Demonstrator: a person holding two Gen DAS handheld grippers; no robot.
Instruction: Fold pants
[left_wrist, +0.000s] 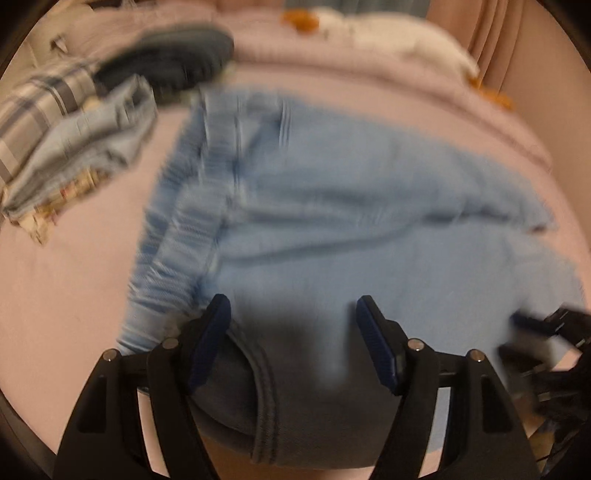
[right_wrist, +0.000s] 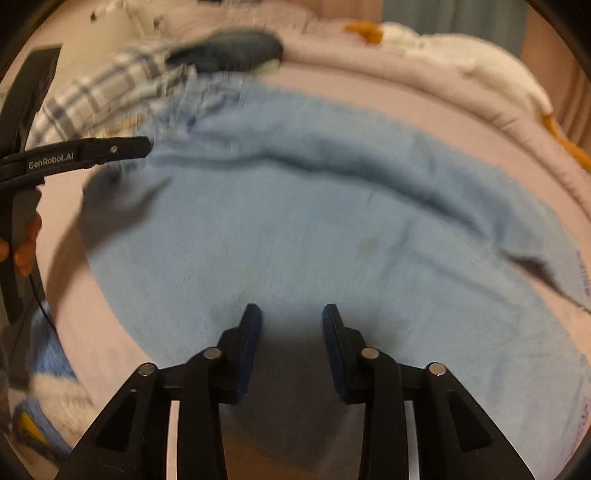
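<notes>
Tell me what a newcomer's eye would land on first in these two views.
The light blue pants come first, spread wide across the pink bed and filling the middle of both views. Next are the two grippers, left and right, jaws open over the near edge of the fabric. A heap of other clothes sits at the far left.

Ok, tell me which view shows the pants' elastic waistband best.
The left wrist view: the gathered waistband of the light blue pants runs down the left, though blurred. In the right wrist view it is only a smeared patch at upper left, beside the left gripper.
</notes>
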